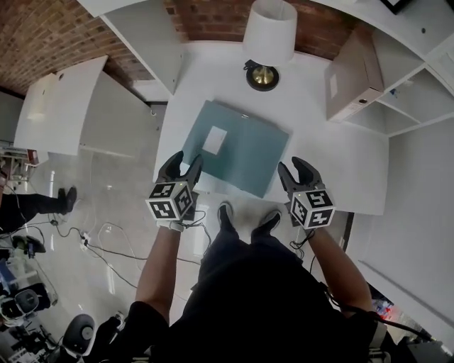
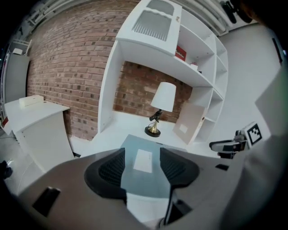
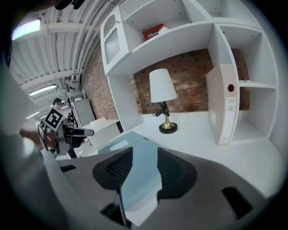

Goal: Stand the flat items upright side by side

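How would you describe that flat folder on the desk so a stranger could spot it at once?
Find the white desk against the brick wall, with a lamp at its back. Just in front of the lamp lies a blue-green folder with a white label. It alone lies flat and coloured; the white file box nearby stands upright.

Head view sits high above the person and points steeply down, taking in the white desk [image 1: 213, 78], teal folder [image 1: 241, 149], lamp [image 1: 269, 32], left gripper [image 1: 183, 164] and right gripper [image 1: 294, 170]. Left gripper view is low at the desk's front edge, close over the folder, and faces the brick wall [image 2: 67, 67], with the right gripper at its right edge. Right gripper view is equally low, further right and angled leftward, with the left gripper at its left. All three share the folder, lamp and desk.
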Available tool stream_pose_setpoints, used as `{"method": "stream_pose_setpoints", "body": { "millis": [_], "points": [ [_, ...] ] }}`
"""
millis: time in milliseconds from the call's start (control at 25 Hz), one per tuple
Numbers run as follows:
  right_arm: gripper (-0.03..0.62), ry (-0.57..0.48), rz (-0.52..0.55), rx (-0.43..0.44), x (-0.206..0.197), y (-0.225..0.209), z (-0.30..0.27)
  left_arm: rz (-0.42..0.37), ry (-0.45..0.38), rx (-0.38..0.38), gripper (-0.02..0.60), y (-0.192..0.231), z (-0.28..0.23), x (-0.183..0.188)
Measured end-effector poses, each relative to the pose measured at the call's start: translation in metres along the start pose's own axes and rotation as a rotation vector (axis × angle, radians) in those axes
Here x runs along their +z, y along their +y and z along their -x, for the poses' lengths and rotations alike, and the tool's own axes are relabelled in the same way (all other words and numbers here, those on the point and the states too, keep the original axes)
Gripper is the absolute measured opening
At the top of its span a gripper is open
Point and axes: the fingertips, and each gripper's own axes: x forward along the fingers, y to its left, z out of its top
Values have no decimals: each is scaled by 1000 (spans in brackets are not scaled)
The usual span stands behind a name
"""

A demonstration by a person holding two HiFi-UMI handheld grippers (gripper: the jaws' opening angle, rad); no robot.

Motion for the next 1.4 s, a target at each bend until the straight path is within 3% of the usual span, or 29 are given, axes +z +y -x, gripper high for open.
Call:
{"method": "stream_pose_setpoints", "body": {
  "millis": [240, 440, 560, 840, 960, 1120, 1200, 1400],
  "points": [
    [178, 107, -167, -60, -41, 3, -13, 43, 101, -64, 240, 64, -23, -16],
    [207, 129, -381, -89, -60, 8, -24, 115, 210, -192, 252, 84, -59, -21],
    [265, 116, -504, -99, -67, 10, -30, 172, 277, -267, 266, 86, -80, -24],
    [281, 104, -685, -85, -84, 0, -47, 129, 422, -345, 285, 79, -105, -38],
    [312, 116, -707, -65, -87, 0, -57, 87, 461, -376, 287, 73, -113, -40],
    [296, 196, -674, -61, -100, 6, -68, 39, 523, -395, 287, 67, -118, -50],
    [261, 215, -659, -66, -104, 8, -71, 22, 543, -379, 287, 66, -120, -56],
    [253, 221, -668, -48, -106, 5, -70, -23, 508, -319, 279, 60, -116, -47]
  ]
}}
